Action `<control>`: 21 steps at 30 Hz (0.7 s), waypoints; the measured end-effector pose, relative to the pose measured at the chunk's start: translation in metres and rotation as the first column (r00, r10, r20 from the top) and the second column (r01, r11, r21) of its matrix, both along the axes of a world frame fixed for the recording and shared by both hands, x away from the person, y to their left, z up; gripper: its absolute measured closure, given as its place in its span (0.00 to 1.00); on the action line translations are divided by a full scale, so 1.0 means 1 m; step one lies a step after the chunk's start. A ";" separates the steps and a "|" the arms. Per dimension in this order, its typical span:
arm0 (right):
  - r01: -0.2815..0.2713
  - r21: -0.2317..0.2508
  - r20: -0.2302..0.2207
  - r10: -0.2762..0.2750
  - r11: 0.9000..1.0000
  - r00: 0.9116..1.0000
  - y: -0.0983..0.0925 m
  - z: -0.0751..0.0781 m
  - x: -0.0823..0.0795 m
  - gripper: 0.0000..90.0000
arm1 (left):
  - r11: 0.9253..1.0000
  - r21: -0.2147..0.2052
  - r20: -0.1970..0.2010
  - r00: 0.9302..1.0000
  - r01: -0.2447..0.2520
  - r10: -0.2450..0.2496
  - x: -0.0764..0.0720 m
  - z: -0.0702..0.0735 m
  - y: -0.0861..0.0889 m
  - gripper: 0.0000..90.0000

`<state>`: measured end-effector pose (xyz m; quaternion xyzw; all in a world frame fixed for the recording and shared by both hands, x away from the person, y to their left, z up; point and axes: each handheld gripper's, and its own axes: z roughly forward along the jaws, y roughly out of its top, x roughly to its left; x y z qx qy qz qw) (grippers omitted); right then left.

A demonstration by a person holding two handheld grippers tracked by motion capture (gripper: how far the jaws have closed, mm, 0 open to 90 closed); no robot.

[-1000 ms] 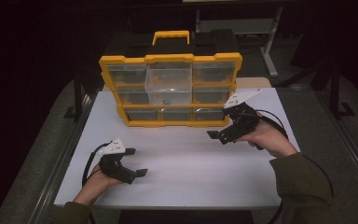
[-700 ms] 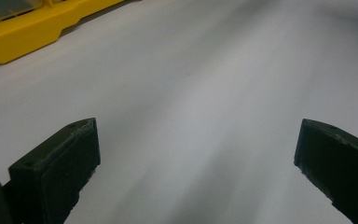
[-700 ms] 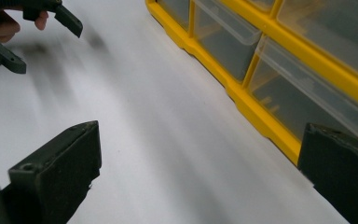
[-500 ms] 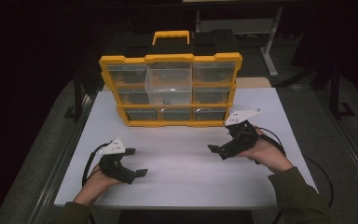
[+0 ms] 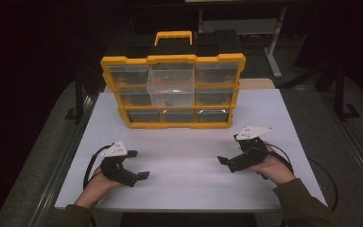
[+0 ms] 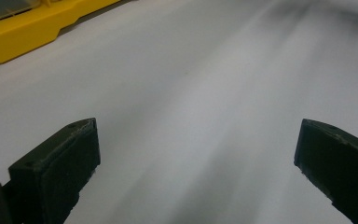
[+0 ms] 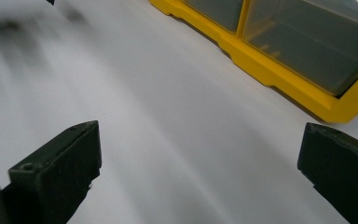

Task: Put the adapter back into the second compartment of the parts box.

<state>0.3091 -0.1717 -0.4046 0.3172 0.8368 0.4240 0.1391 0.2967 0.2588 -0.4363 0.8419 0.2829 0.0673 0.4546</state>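
Since a second ago the right gripper [image 5: 228,161] has drawn back from the organiser case [image 5: 172,90] toward the near right part of the white worktop [image 5: 189,189], and it now sits low over the surface with its jaws pointing toward the middle. Its jaws stand wide apart with nothing between them; the right gripper view looks across bare white board to the case's yellow bottom rail [image 7: 279,70] and two of its clear drawers [image 7: 317,42]. The left gripper [image 5: 137,176] has kept its place near the worktop's near left corner, resting low over the board, jaws likewise spread and empty. In the left gripper view the yellow base of the case [image 6: 32,28] shows at the top left, well apart from the jaws.

That case stands upright at the far edge of the worktop, near its middle, handle [image 5: 174,37] on top. It has a yellow frame with three rows of clear drawers. One clear drawer [image 5: 172,87] in the centre column juts forward from the front. Both grippers are well clear of the case, and each is held by a hand coming in from the near edge.
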 end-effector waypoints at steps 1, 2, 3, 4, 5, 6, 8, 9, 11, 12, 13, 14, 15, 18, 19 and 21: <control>0.002 0.007 0.000 -0.002 1.000 1.000 -0.002 -0.002 -0.002 0.00 | 1.000 0.000 0.000 1.000 0.000 0.000 0.000 0.000 0.000 0.00; 0.002 0.011 -0.004 -0.002 1.000 1.000 -0.004 -0.004 -0.003 0.00 | 1.000 0.001 0.000 1.000 0.000 0.000 0.000 0.000 0.000 0.00; 0.009 0.012 -0.001 -0.009 1.000 1.000 -0.007 -0.007 -0.006 0.00 | 1.000 0.001 -0.002 1.000 0.000 0.000 0.000 0.000 0.000 0.00; 0.009 0.012 -0.001 -0.009 1.000 1.000 -0.007 -0.007 -0.006 0.00 | 1.000 0.002 -0.001 1.000 0.001 -0.001 0.000 0.000 0.000 0.00; 0.021 0.022 0.002 -0.021 1.000 1.000 -0.010 -0.010 -0.008 0.00 | 1.000 0.002 -0.001 1.000 0.002 -0.002 0.000 0.000 -0.001 0.00; 0.021 0.022 0.002 -0.021 1.000 1.000 -0.010 -0.010 -0.008 0.00 | 1.000 0.003 -0.001 1.000 0.002 -0.002 0.000 0.000 -0.001 0.00; 0.033 0.023 0.004 -0.033 0.999 0.999 -0.014 -0.014 -0.010 0.00 | 1.000 0.003 0.000 1.000 0.003 -0.003 0.000 0.000 -0.001 0.00; 0.039 0.027 0.005 -0.039 0.999 0.999 -0.017 -0.017 -0.011 0.00 | 1.000 0.003 0.001 1.000 0.003 -0.003 -0.001 0.000 -0.001 0.00; 0.046 0.024 -0.002 -0.046 0.999 0.999 -0.020 -0.022 -0.013 0.00 | 1.000 0.003 0.001 1.000 0.003 -0.003 -0.001 0.000 -0.001 0.00; 0.046 0.024 -0.002 -0.046 0.999 0.999 -0.020 -0.022 -0.013 0.00 | 1.000 0.003 0.000 1.000 0.003 -0.003 -0.001 0.000 -0.001 0.00; 0.052 0.005 0.000 -0.052 0.999 0.999 -0.023 -0.027 -0.014 0.00 | 1.000 0.003 0.000 1.000 0.004 -0.004 -0.001 0.000 -0.001 0.00; 0.052 0.005 0.000 -0.052 0.999 0.999 -0.023 -0.027 -0.014 0.00 | 1.000 0.003 0.000 1.000 0.005 -0.005 -0.001 0.000 -0.001 0.00; 0.058 0.011 -0.005 -0.058 0.998 0.998 -0.024 -0.029 -0.016 0.00 | 1.000 0.002 0.000 1.000 0.006 -0.006 -0.001 0.000 -0.001 0.00; 0.068 0.008 -0.009 -0.068 0.998 0.998 -0.027 -0.034 -0.018 0.00 | 1.000 0.002 0.001 1.000 0.007 -0.007 -0.001 0.000 -0.001 0.00; 0.069 0.003 -0.005 -0.069 0.998 0.998 -0.027 -0.035 -0.019 0.00 | 1.000 0.002 0.001 1.000 0.007 -0.007 -0.001 0.000 -0.001 0.00; 0.074 0.009 0.001 -0.074 0.997 0.997 -0.028 -0.036 -0.021 0.00 | 1.000 0.000 0.001 1.000 0.008 -0.008 -0.002 0.000 -0.001 0.00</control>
